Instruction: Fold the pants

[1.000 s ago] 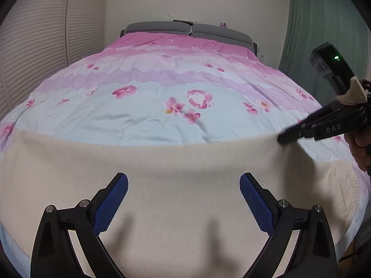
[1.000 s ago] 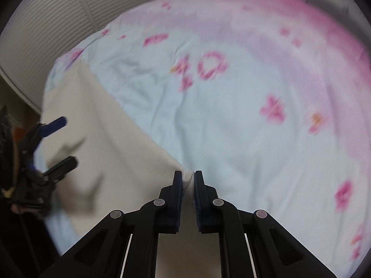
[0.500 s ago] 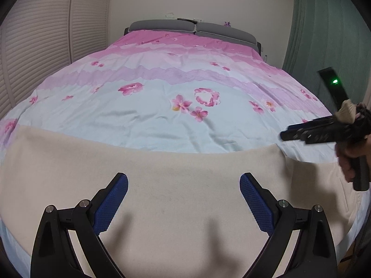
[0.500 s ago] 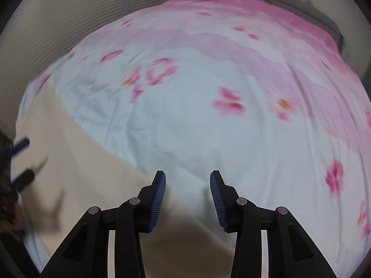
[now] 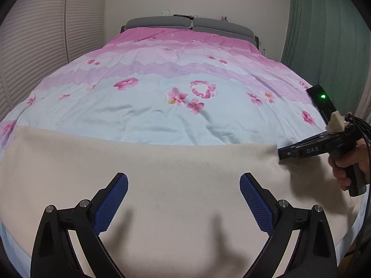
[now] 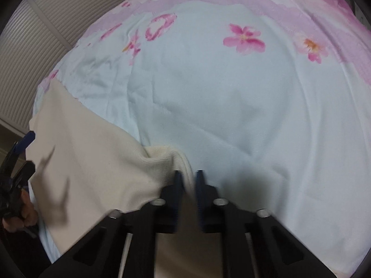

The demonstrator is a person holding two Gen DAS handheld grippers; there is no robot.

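Your right tool (image 6: 187, 181) is pinching the pants (image 5: 162, 185) corner at frame bottom centre, their length stretching left toward your wide-open left tool (image 5: 183, 197).

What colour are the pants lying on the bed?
The pants are plain cream, no pattern. The left wrist view shows them best.

A wide bed (image 5: 162, 120) carries everything — its cover is light blue near the front and pink toward the grey headboard (image 5: 187, 24), with pink flowers. Cream pants (image 5: 174, 180) lie flat across its near edge.
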